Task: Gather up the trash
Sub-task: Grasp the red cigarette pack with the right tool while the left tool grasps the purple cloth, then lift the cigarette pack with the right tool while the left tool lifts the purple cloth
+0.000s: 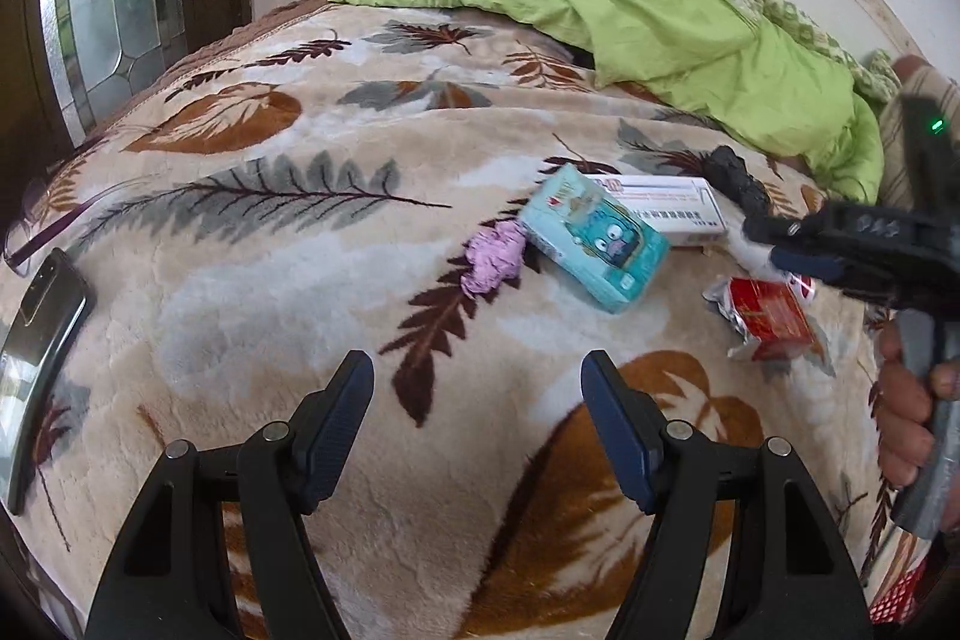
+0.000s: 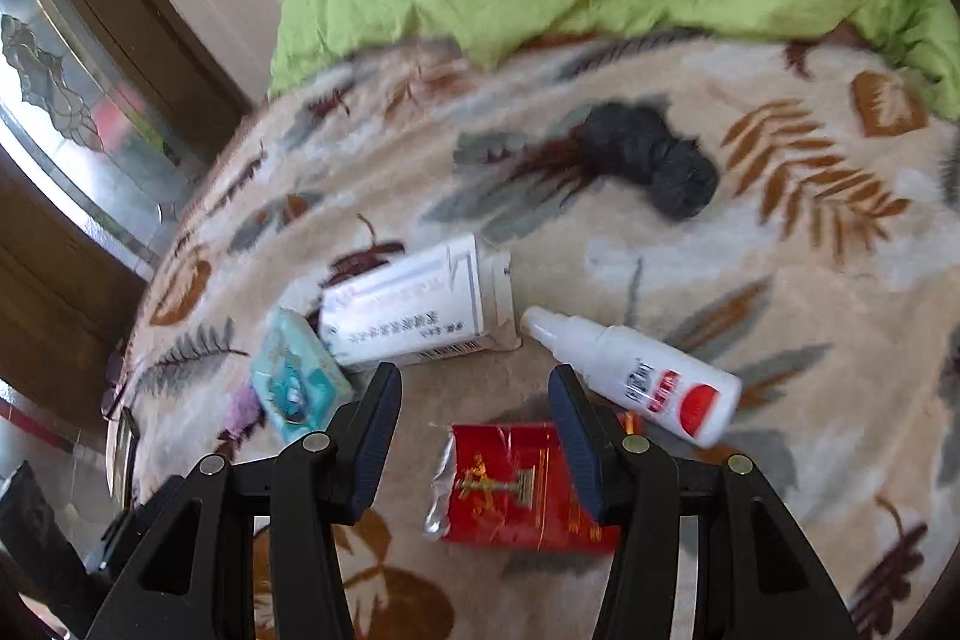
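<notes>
Both tongs point(image 1: 477, 388) point(image 2: 475, 403) released, empty. Right hangs over red packet point(image 2: 516, 484); crowding bottle point(image 2: 642, 379) risks being knocked or grabbed instead.

Left gripper point(image 1: 477, 370): matte black plastic frame, triangular cutouts in the linkage arms, round silver pivot pins, dark blue ribbed pads point(image 1: 336, 415) on the fingers. Right gripper point(image 2: 474, 385): same build, same pins and blue pads. From the left wrist view its body is black with a small green LED, grey handle, striped beige sleeve point(image 1: 894, 148) behind.
</notes>
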`<action>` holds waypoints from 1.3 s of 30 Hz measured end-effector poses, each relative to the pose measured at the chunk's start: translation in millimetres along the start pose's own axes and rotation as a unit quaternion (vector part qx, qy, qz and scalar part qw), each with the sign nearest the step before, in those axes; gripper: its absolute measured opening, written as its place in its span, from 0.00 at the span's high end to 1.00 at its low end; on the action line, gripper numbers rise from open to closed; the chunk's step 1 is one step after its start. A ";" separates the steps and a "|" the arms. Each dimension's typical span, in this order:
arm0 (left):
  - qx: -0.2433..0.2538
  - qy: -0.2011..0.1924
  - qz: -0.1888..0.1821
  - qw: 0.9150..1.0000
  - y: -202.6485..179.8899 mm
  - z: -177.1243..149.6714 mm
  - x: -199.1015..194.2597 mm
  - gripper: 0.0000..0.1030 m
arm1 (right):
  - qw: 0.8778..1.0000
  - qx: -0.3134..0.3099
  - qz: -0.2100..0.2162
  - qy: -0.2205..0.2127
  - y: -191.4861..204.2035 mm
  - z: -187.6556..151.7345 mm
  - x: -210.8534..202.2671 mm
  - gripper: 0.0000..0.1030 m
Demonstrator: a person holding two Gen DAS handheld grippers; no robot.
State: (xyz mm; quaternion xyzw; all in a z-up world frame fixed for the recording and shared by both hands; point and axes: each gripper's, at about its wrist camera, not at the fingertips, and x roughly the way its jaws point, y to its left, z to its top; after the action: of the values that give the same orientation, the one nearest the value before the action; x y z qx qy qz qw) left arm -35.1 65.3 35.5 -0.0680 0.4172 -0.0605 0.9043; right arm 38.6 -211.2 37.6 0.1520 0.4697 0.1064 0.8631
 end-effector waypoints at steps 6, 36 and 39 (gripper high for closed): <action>-0.023 0.012 -0.012 1.000 14.4 5.8 5.1 0.31 | 0.999 0.008 0.016 0.028 -18.1 -19.8 -3.7 0.45; 0.043 0.031 -0.006 0.999 -5.8 39.5 54.7 0.78 | 0.995 -0.083 -0.061 0.001 34.1 -97.6 -23.6 0.43; 0.036 0.030 -0.024 0.999 -7.2 36.2 40.8 0.78 | 0.995 -0.070 -0.065 -0.019 34.2 -100.2 -38.3 0.43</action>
State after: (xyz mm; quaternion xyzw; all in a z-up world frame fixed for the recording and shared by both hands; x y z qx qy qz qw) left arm 18.4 54.1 29.5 -0.0438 0.4399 -0.0994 0.8915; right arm -67.8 -175.6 28.5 0.0617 0.4532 0.0795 0.8857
